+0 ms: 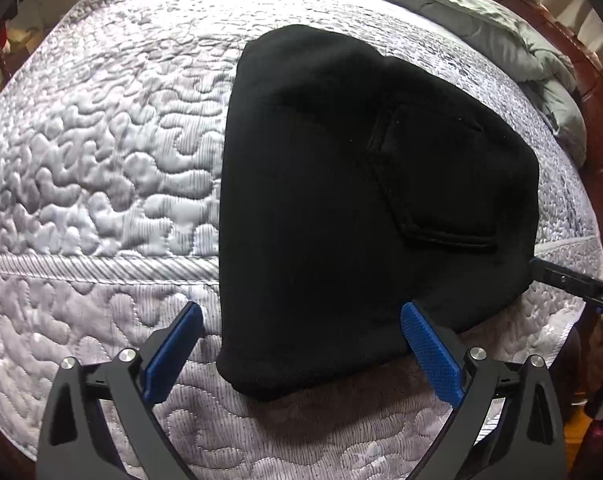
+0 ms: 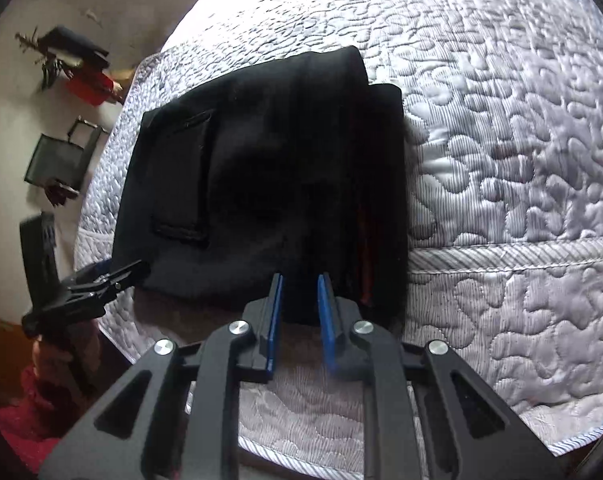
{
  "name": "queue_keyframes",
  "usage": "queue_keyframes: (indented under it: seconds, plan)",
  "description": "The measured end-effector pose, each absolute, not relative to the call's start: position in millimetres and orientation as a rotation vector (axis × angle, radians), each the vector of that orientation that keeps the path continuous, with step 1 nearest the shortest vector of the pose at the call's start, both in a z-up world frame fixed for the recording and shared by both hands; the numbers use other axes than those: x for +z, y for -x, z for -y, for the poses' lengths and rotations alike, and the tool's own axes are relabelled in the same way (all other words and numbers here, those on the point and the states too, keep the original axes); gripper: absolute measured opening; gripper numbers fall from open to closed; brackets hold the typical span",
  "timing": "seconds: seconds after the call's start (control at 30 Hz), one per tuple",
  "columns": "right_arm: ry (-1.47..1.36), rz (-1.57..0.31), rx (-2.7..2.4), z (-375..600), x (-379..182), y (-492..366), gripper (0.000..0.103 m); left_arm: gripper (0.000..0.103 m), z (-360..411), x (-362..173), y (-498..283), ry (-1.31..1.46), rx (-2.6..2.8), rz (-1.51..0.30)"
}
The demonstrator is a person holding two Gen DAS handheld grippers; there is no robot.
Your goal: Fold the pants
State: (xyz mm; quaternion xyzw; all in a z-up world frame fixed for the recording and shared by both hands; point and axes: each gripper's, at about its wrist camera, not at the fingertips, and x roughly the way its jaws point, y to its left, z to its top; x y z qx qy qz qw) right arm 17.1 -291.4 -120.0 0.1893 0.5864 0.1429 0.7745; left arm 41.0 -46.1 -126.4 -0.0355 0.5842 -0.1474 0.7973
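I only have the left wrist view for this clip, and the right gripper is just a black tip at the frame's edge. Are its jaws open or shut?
Observer: The right gripper is slightly open, with a narrow gap between its jaws and nothing pinched.
Operator: Where is it relative to the pants?
Observer: At the near edge of the folded pants, toward their layered side.
Operator: Anything on that side I can't see?
Observer: A thin orange strip shows between the layers.

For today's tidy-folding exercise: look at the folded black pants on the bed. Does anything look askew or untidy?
Mostly neat, but in the right wrist view the black pants show a lower layer sticking out past the top fold on the right, with an orange strip showing. The edges are not aligned.
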Motion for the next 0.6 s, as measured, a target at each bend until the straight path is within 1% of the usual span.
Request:
queue_keyframes:
  seconds: [0.07,0.13,0.17,0.2,0.23,0.27,0.37,0.5,0.6]
  plan:
    - [-0.407,-1.268,0.313,292,-116,-16,0.017,0.1,46,-123,-41,0.079,-0.317,-1.256]
    - [-0.399,-1.261,0.319,298,-107,-15,0.022,0.099,45,-115,-40,0.067,-0.317,-1.243]
    - [-0.4,-1.253,0.318,299,-101,-12,0.037,0.099,41,-111,-42,0.063,-0.319,-1.236]
    - [-0.391,-1.236,0.301,301,-93,-12,0.058,0.099,40,-109,-43,0.059,-0.325,-1.227]
    - [-0.367,-1.213,0.275,302,-85,-13,0.064,0.099,40,-106,-43,0.054,-0.331,-1.221]
    - [-0.349,-1.2,0.264,306,-81,-14,0.066,0.099,39,-103,-44,0.048,-0.334,-1.217]
    - [-0.326,-1.176,0.22,311,-71,-21,0.083,0.099,37,-98,-52,0.034,-0.34,-1.213]
    - [-0.352,-1.194,0.172,317,-82,-37,0.086,0.099,34,-98,-70,0.022,-0.339,-1.22]
    - [-0.338,-1.227,0.154,310,-96,-46,0.086,0.099,33,-102,-84,0.019,-0.342,-1.245]
